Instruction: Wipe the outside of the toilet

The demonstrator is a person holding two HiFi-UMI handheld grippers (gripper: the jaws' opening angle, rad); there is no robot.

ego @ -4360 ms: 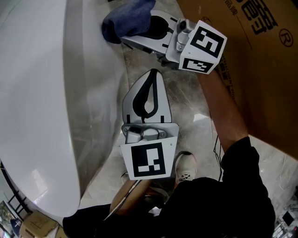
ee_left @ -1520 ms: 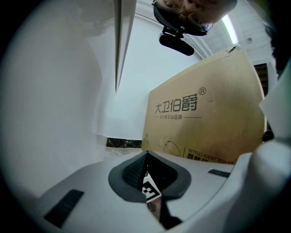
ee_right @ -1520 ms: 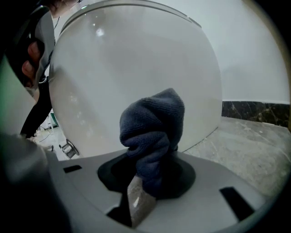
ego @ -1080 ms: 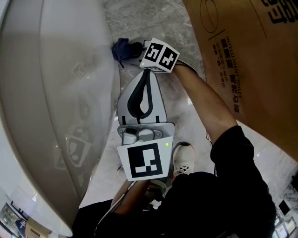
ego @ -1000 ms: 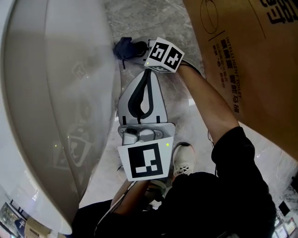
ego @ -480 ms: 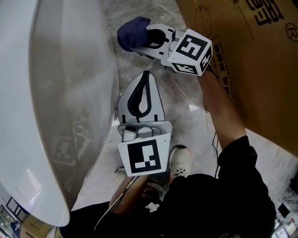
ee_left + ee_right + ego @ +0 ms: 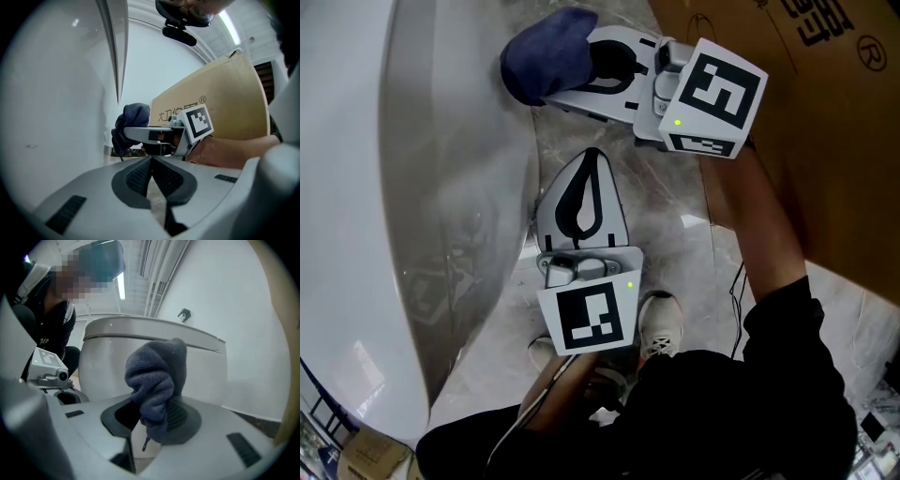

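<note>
The right gripper (image 7: 574, 73) is lifting back up from the base, clamping the blue cloth (image 7: 546, 58) just beside the toilet (image 7: 403, 187). The left gripper (image 7: 592, 157) is idling, jaws together on nothing. Seemingly mid-wipe: the next stroke needs the cloth pressed on porcelain.

Looking straight down: the white toilet (image 7: 412, 187) bowl fills the left side. The right gripper (image 7: 572, 67) comes in from the right with a dark blue cloth (image 7: 546, 52) bunched in its jaws, right next to the bowl's side, though I can't tell if it touches. The left gripper (image 7: 592, 161) hangs just below it, jaws tapering together, pointing up over the marble floor (image 7: 675, 206). A cardboard box (image 7: 825, 112) sits on the right, and a pale shoe (image 7: 661, 323) lower down.
</note>
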